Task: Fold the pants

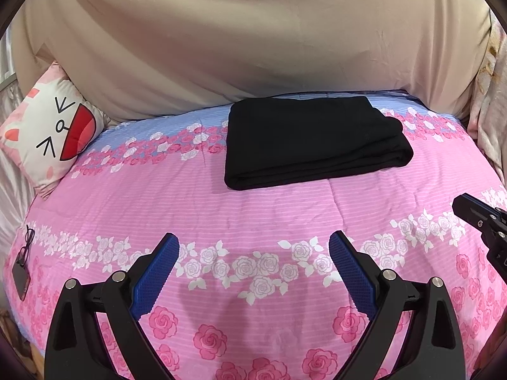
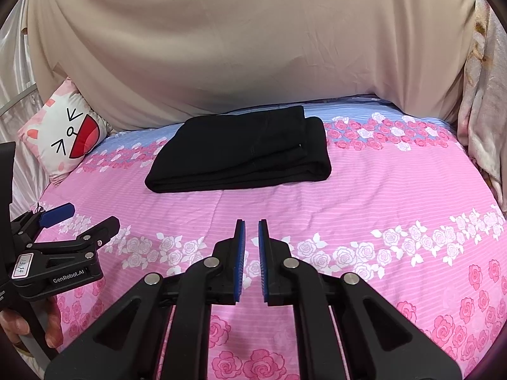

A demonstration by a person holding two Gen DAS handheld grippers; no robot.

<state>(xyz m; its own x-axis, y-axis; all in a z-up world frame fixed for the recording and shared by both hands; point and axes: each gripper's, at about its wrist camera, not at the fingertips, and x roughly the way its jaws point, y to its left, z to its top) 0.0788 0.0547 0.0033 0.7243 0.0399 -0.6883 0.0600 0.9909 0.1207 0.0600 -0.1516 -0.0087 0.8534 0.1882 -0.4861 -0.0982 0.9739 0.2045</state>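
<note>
The black pants lie folded into a flat rectangle at the far side of the pink rose-print bedspread. In the right wrist view the pants sit left of centre, their folded layers showing at the right end. My left gripper hovers over the bedspread well short of the pants, its blue pads wide open with nothing between them. It also shows in profile as the left gripper. My right gripper is shut, with only a thin slit between its pads and nothing in it. The right gripper pokes in at the right edge.
A white and pink cat-face pillow leans at the back left. A beige sheet hangs behind the bed. A pair of glasses and a dark phone lie near the left edge. A hand holds the left gripper's handle.
</note>
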